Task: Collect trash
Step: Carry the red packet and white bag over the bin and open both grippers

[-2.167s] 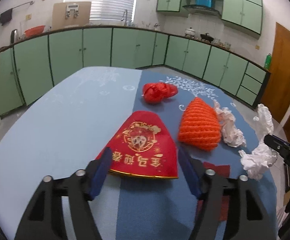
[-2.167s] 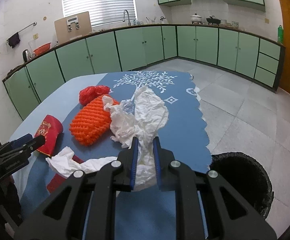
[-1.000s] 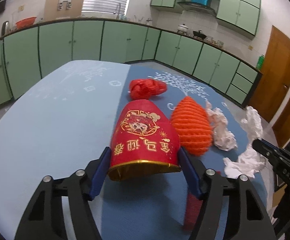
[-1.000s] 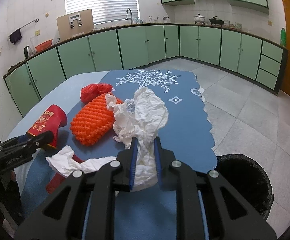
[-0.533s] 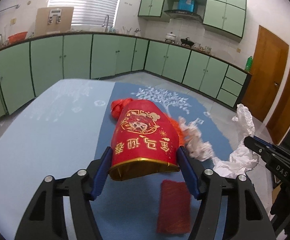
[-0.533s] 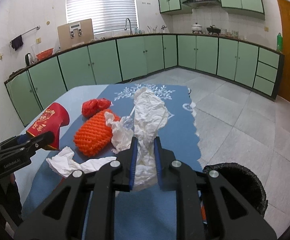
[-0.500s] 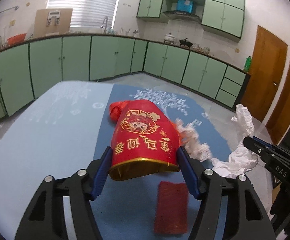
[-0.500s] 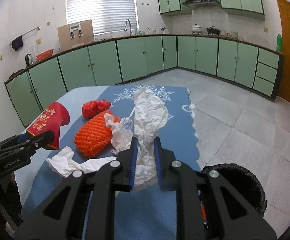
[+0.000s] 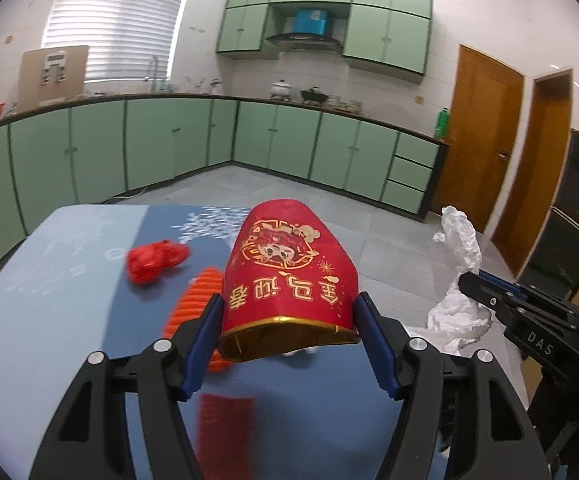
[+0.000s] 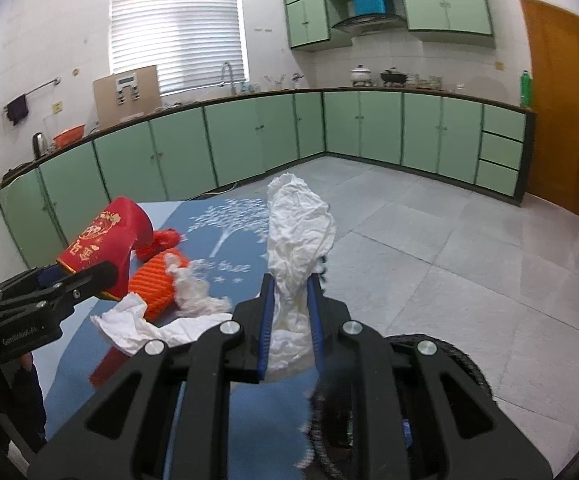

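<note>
Between the blue pads of the left gripper (image 9: 289, 340) sits a red paper cup (image 9: 289, 276), squashed to an oval, glossy, with a gold rim and gold print; the jaws stand about half open and clamp its sides, holding it clear of the table (image 9: 49, 280). Alongside, the right gripper (image 10: 291, 320) has its jaws nearly closed on a crumpled white tissue (image 10: 299, 232), which stands up above the fingers in a creased plume. Below both lies a blue tablecloth (image 10: 229, 216) with a white tree print. On it rest a ribbed orange foam net (image 10: 157, 284), a second white tissue wad (image 10: 193, 292), a crinkled red wrapper (image 9: 155, 260) and a flat red strip (image 9: 225, 424), blurred. Just off the table's edge, a black bin (image 10: 461, 364) shows only part of its rim behind the right gripper's body. Beyond, green cabinets (image 9: 289, 144) line the walls.
</note>
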`<state>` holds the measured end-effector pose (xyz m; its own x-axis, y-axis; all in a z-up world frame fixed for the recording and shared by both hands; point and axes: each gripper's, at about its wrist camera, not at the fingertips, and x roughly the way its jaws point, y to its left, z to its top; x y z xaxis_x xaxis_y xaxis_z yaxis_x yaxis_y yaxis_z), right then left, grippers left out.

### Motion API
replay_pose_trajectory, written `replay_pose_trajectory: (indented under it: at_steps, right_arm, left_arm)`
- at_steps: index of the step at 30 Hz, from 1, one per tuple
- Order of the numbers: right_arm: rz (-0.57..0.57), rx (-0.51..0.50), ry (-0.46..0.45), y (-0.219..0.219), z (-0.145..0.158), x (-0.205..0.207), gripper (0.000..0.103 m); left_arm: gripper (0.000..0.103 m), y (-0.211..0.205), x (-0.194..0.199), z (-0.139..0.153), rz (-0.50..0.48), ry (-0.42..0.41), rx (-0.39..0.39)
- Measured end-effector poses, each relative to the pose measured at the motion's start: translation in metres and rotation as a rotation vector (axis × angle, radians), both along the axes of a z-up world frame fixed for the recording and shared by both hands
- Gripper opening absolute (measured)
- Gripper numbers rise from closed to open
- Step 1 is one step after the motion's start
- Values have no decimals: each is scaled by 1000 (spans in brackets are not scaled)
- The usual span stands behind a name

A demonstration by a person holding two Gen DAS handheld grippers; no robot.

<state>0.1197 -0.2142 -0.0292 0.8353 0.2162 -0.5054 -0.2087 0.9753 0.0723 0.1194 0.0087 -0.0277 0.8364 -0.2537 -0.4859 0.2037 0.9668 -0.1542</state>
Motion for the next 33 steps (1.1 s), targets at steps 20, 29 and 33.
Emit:
replay_pose_trajectory:
  at_steps: [20,29,33]
  right_arm:
    - [-265,-50,29,-137,-30,-8,16]
    - [-327,-73,100,-174,-76,10,16]
    - [-338,-83,148,-184,-99,23,19]
  left_arm:
    - [68,-154,43,-19,-257,-9,5]
    - [72,-208,68,-55,-333,65,17]
    - [76,-223,80,-69,-357,101,25]
